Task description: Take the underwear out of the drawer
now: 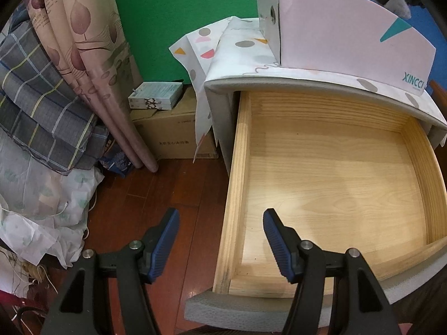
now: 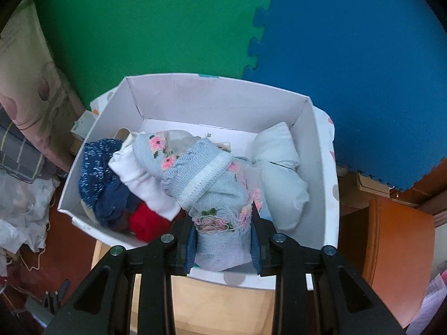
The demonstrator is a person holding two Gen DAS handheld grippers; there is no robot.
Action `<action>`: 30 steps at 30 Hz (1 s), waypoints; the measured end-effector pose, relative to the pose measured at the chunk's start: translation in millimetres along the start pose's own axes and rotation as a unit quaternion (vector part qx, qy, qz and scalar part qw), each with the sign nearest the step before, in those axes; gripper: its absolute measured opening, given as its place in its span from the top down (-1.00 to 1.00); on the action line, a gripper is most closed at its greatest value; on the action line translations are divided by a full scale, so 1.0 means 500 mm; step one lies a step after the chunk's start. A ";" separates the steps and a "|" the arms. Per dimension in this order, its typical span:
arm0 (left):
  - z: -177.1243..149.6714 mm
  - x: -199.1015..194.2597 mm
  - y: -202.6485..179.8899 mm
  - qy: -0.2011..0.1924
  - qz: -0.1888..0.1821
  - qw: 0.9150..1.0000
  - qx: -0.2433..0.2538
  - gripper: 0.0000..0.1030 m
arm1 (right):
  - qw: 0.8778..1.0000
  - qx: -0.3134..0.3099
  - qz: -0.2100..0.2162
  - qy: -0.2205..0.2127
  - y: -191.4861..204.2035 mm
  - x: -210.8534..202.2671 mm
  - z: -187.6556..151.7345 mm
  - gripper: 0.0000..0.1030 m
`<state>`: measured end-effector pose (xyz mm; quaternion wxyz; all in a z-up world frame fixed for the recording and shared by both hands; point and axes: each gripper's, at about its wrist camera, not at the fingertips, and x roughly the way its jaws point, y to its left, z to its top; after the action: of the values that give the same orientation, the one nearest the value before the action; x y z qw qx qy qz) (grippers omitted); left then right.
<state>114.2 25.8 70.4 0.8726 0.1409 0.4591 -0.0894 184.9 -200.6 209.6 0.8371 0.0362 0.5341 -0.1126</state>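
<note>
The pale wooden drawer (image 1: 321,173) stands pulled out, and only its bare bottom shows. My left gripper (image 1: 220,213) hangs open over the drawer's front left corner with nothing between its blue pads. On the cabinet top sits a white box (image 2: 220,95), which shows pink from outside (image 1: 335,33). My right gripper (image 2: 223,229) is shut on a light blue knitted garment (image 2: 218,192) with pink flowers and holds it over the box's near edge. Inside the box lie a navy speckled piece (image 2: 97,164), a white piece (image 2: 139,178), a red piece (image 2: 148,220) and pale rolled bundles (image 2: 282,184).
A patterned cloth (image 1: 223,47) covers the cabinet top. Left of the cabinet are a cardboard carton (image 1: 170,131), a hanging curtain (image 1: 92,55) and folded plaid bedding (image 1: 36,106) above a wooden floor. Green and blue foam mats (image 2: 349,55) cover the wall. An orange chair (image 2: 396,251) stands at the right.
</note>
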 end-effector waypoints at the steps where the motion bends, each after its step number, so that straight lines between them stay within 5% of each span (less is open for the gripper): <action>1: 0.000 0.000 0.000 0.000 0.000 1.000 -0.001 -0.24 | 1.000 0.000 -0.001 0.004 0.004 0.011 0.003 0.44; 14: 0.000 0.002 0.001 0.002 0.000 1.000 -0.001 -0.24 | 1.000 0.008 0.010 0.021 0.024 0.078 -0.006 0.33; 17: 0.001 0.003 0.002 0.003 0.000 1.000 0.000 -0.24 | 1.000 0.011 0.012 0.016 0.027 0.076 -0.010 0.10; 21: 0.000 0.003 0.002 0.002 0.001 1.000 -0.001 -0.24 | 1.000 0.016 0.027 0.001 0.030 0.062 -0.013 -0.62; 30: -0.002 0.000 0.000 0.001 0.004 1.000 0.001 -0.24 | 0.998 0.011 0.031 -0.048 0.031 -0.035 -0.040 -0.81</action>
<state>113.5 26.1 69.8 0.8725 0.1438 0.4589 -0.0868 163.7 -179.2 215.7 0.8643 0.0564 0.4908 -0.0943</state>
